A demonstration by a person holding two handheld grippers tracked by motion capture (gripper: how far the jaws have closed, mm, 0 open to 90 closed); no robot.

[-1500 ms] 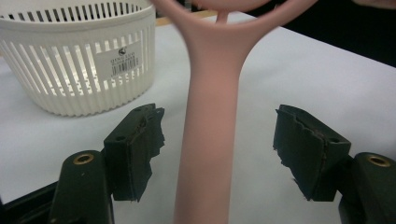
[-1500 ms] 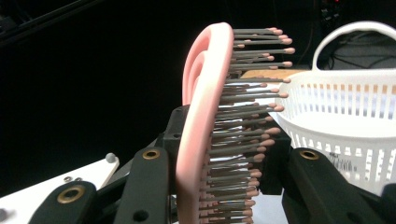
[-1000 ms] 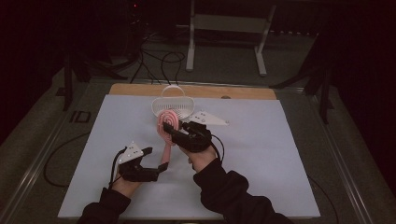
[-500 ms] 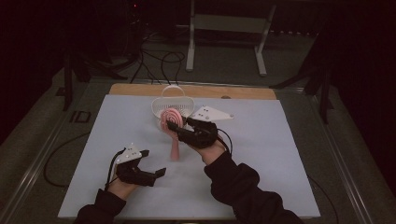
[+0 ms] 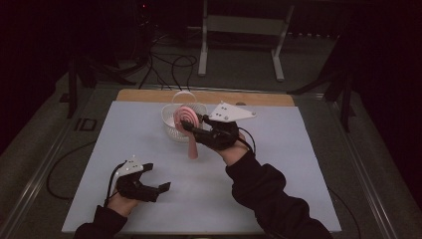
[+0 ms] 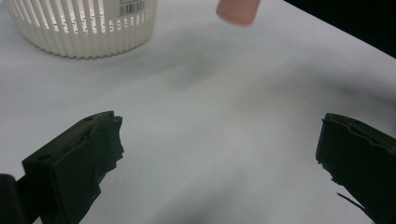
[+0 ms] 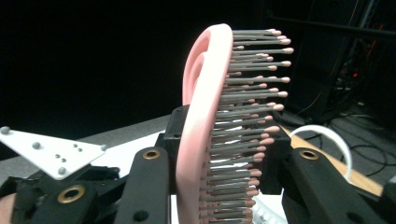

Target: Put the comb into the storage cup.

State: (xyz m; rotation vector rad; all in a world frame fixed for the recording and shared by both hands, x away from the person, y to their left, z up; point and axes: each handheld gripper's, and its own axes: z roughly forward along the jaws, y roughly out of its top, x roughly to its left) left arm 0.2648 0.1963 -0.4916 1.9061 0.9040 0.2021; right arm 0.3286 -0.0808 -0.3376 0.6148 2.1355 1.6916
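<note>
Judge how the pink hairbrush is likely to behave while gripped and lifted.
The pink hairbrush probably stays stiff: its handle hangs straight below the right tool. It looks light, being an open spiral frame. The thin bristles may flex if pressed.

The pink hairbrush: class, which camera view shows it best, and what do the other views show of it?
The right gripper view: the hairbrush stands close up, edge-on with its bristles plain, clamped in the right gripper. The high view shows the whole brush, spiral head and handle, small beside the white basket. The left gripper view catches just the handle's pink end.
</note>
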